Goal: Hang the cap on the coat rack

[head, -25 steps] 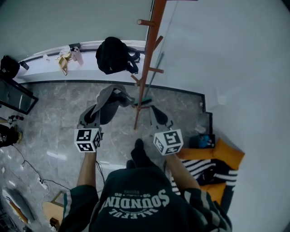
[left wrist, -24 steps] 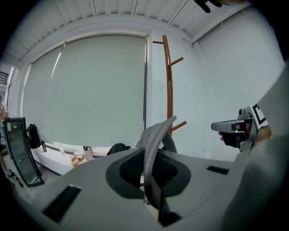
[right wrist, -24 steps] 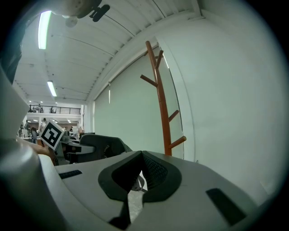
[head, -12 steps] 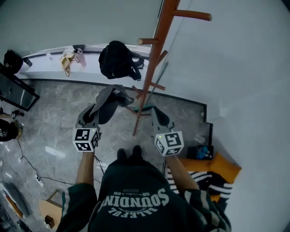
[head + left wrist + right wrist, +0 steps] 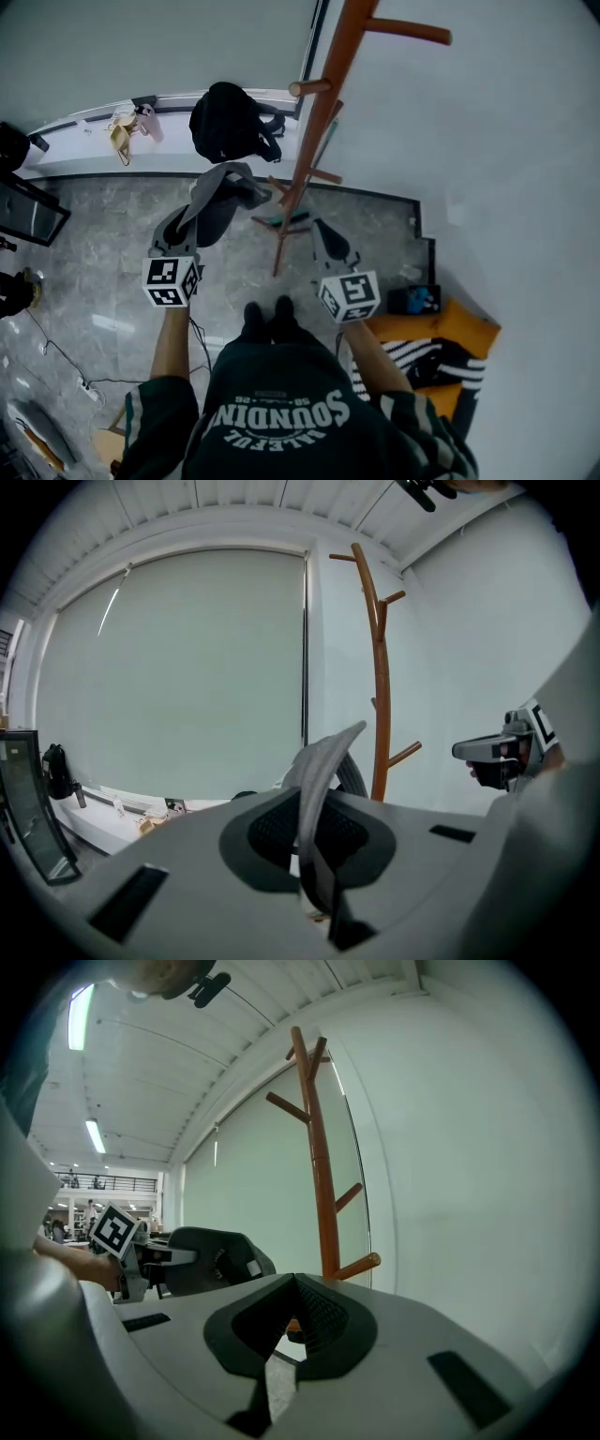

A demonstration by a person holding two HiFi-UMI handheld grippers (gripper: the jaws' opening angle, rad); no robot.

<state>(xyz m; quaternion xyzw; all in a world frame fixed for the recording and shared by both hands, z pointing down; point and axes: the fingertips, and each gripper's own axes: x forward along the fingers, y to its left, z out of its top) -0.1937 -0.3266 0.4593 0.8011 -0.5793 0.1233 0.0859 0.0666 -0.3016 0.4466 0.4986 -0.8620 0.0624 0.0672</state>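
- One coat rack [image 5: 323, 103], wooden, at 12 o'clock from the person [image 5: 281, 412]; four pegs [image 5: 360, 1264] show in the right gripper view.
- One cap [image 5: 220, 202], grey, at 11 o'clock.
- Two grippers: the left gripper [image 5: 190, 217] and the right gripper [image 5: 321, 230], with one marker cube [image 5: 170, 281] on each.
- One black backpack [image 5: 225, 122], on the ledge [image 5: 75, 141] at 11 o'clock.
- One person.

Marble floor [image 5: 103, 253]: rack [image 5: 319, 122] stands at 12 o'clock, orange item [image 5: 469, 325] at 4. Ledge [image 5: 84, 141] at 11: black bag [image 5: 230, 122].
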